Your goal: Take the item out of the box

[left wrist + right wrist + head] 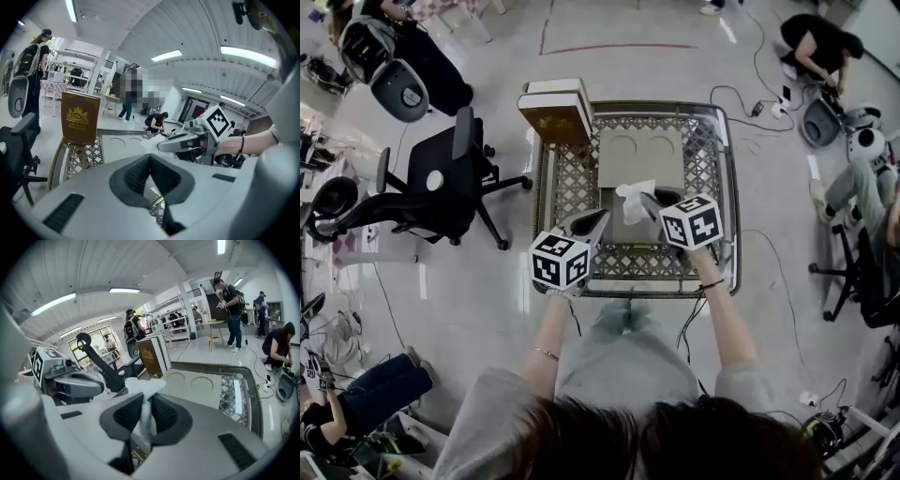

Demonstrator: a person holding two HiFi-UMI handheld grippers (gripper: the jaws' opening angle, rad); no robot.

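Note:
A grey box point(639, 157) with two round marks on its lid lies on the metal lattice table point(566, 178). From its near end rises a white tissue point(634, 199). My right gripper point(650, 201) is shut on the tissue point(144, 391), which sticks up between the dark pads and out past the tips. My left gripper point(596, 222) hovers just left of the box's near end, shut, with nothing between its tips point(150, 158). From the left gripper view the right gripper point(163, 146) reaches in from the right with the tissue point(147, 140) at its tip.
A brown box with a gold crest point(555, 112) stands at the table's far left corner. A black office chair point(441, 183) is on the floor to the left. People sit and crouch around the room, and cables point(769, 103) run over the floor at the right.

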